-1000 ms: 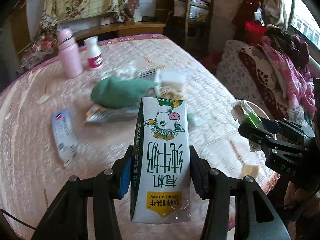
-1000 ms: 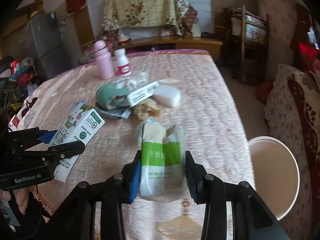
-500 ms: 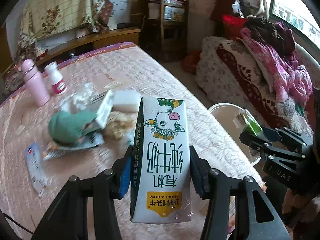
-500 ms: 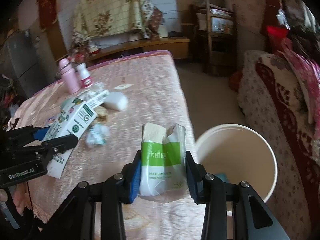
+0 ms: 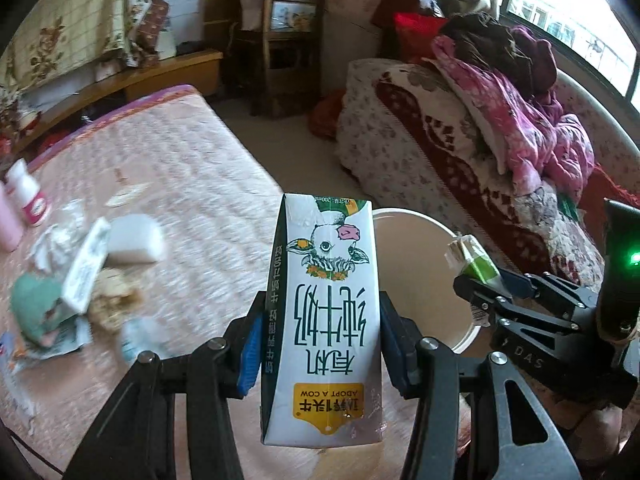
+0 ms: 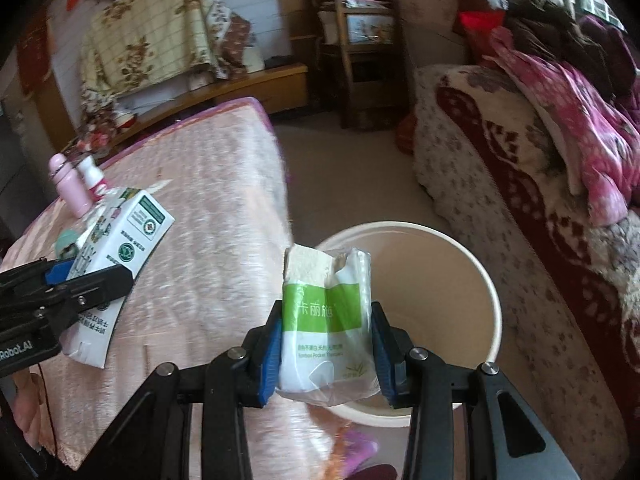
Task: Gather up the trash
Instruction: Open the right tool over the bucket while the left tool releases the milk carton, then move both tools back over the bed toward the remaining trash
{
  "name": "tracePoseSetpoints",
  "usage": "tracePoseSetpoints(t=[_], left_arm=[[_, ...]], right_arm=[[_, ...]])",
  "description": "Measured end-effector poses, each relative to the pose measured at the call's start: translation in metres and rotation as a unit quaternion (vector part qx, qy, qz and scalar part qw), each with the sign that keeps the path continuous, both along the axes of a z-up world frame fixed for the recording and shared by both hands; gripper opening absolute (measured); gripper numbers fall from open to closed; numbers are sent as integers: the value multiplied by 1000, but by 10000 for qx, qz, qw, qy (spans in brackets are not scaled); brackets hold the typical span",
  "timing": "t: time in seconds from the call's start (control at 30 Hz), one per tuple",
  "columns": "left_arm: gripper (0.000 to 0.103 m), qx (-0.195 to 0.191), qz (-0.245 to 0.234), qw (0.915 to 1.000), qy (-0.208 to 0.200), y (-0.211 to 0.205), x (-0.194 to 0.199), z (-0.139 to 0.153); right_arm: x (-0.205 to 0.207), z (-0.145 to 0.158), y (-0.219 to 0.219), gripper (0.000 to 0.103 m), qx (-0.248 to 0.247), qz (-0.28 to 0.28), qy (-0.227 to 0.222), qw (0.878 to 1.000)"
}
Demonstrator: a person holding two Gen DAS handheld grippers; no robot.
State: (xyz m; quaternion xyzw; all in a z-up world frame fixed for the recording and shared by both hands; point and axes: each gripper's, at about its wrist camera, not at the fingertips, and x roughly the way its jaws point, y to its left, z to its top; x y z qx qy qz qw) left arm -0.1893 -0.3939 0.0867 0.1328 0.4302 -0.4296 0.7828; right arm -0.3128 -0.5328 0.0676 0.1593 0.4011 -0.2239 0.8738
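The left tongs (image 5: 320, 344) grasp a white cow-print milk carton (image 5: 326, 316) and the right tongs (image 6: 326, 344) clench a green-and-white tissue packet (image 6: 324, 324), both beside the round cream plastic bucket (image 6: 460, 264).

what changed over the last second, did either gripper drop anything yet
Nothing dropped. Both grippers swung away from the clutter on the table toward the white bin: a second ago it barely showed, now it lies right behind the tissue pack in the right gripper. The left gripper still clamps the milk carton. The trash left on the table has not moved.
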Motion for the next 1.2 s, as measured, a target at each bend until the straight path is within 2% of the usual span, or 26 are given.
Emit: tracePoseSetpoints(t=[0.37, 0.5, 0.57, 0.6, 0.67, 0.7, 1.2], left_arm=[[53, -83, -338, 9981, 514, -54, -2, -24], [53, -153, -440, 9966, 679, -68, -3, -32], [53, -240, -458, 9958, 758, -72, -3, -34], [56, -287, -484, 9949, 835, -74, -3, -36], [69, -318, -458, 9939, 953, -75, -1, -39], [73, -365, -442, 9936, 974, -75, 0, -39], [73, -176, -32, 9991, 374, -40, 7, -28]], right_arm=[[-14, -28, -51, 42, 189, -508, 231, 9983], [-17, -38, -63, 46, 264, -686, 303, 9968], [-17, -44, -69, 51, 395, -766, 330, 9957], [-17, -46, -71, 52, 440, -795, 345, 9953], [-17, -49, -75, 66, 494, -810, 348, 9949], [-18, -50, -76, 68, 535, -814, 329, 9947], [-11, -43, -61, 70, 518, -703, 289, 9958]])
